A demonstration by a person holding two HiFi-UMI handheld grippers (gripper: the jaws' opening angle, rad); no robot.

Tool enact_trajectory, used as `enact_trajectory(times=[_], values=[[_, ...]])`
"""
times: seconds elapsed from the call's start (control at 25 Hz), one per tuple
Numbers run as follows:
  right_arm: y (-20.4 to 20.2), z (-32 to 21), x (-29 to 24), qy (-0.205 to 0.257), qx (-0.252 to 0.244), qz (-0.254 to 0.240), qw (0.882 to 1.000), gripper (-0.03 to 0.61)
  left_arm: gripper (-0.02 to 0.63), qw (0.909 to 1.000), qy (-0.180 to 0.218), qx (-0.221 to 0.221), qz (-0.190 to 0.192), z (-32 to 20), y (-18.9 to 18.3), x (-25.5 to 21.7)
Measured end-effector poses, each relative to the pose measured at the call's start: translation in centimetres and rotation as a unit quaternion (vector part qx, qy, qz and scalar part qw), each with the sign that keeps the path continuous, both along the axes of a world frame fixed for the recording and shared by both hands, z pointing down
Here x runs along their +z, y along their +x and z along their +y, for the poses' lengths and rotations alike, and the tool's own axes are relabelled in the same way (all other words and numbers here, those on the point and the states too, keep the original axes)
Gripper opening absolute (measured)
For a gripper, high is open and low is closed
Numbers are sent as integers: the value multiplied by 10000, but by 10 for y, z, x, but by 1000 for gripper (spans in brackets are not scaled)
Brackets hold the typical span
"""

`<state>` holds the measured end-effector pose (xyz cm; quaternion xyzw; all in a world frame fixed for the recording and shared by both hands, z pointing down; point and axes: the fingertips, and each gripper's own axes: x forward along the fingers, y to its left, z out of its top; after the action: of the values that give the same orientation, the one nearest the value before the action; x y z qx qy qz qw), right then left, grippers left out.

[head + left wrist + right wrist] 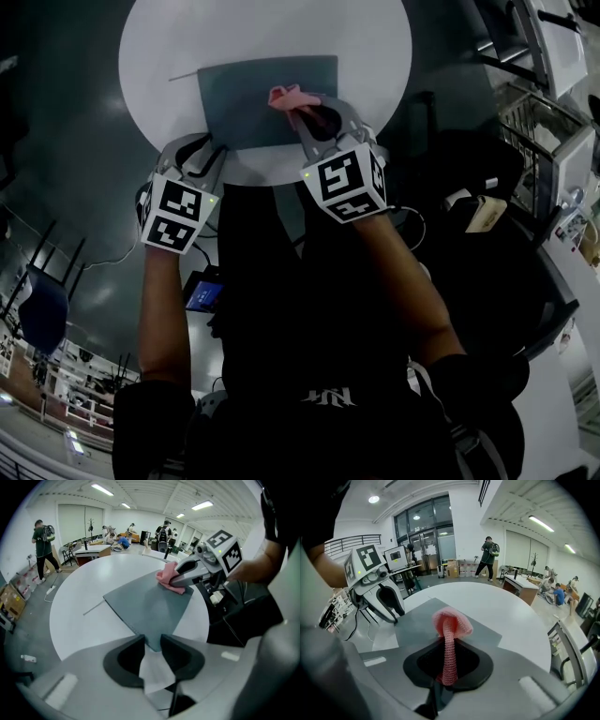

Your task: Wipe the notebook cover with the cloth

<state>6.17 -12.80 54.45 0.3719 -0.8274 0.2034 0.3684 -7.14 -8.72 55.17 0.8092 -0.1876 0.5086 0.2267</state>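
A grey notebook [253, 98] [150, 606] [417, 616] lies flat on the round white table [169, 47], near its front edge. My right gripper [302, 111] [449, 641] is shut on a pink cloth [286, 95] [452, 620]. The cloth's bunched end rests on the cover toward its far right, as the left gripper view shows [168, 576]. My left gripper [214, 150] [153, 641] sits at the notebook's near left corner. Its jaws stand close together with the corner tip between them.
A thin stick [183, 74] [93, 607] lies on the table left of the notebook. Dark chairs and cables [469, 197] crowd the floor to the right of the table. Several people stand far off in the hall [488, 557].
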Motion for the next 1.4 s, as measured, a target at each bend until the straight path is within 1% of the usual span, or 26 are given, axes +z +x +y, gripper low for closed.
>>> enact_trajectory(times=[0.2,0.36,0.56,0.64,0.72,0.8,0.92,1.0,1.2,1.28,1.4], values=[[27,3,0,22,140,101,9998,28,110,9999,25,-56,-96,0,1,0],[52,8,1,-3,320,206,9993,28,111,9999,3,-48,-93,2,4,1],[92,12,9,-226,707,580,9956,28,110,10000,34,-37,-75,3,3,3],[94,9,-5,-43,772,476,9959,28,112,10000,47,-41,-10,3,3,3],[74,4,-25,167,650,183,9976,28,112,9999,57,-61,70,3,4,4],[39,1,-40,225,439,-220,9985,28,110,9999,74,-79,107,4,4,3],[-17,2,-46,113,138,-696,9974,28,110,9998,96,-79,186,4,3,3],[-51,4,-41,7,-69,-854,9963,28,110,9996,104,-79,246,3,1,3],[-109,6,-26,-127,-575,-916,9940,28,107,9993,148,-147,314,2,0,4],[-124,5,-19,-149,-744,-825,9937,28,100,9991,162,-167,350,2,-1,4],[-136,8,-6,-247,-960,-620,9931,29,100,9989,167,-182,393,2,0,5]])
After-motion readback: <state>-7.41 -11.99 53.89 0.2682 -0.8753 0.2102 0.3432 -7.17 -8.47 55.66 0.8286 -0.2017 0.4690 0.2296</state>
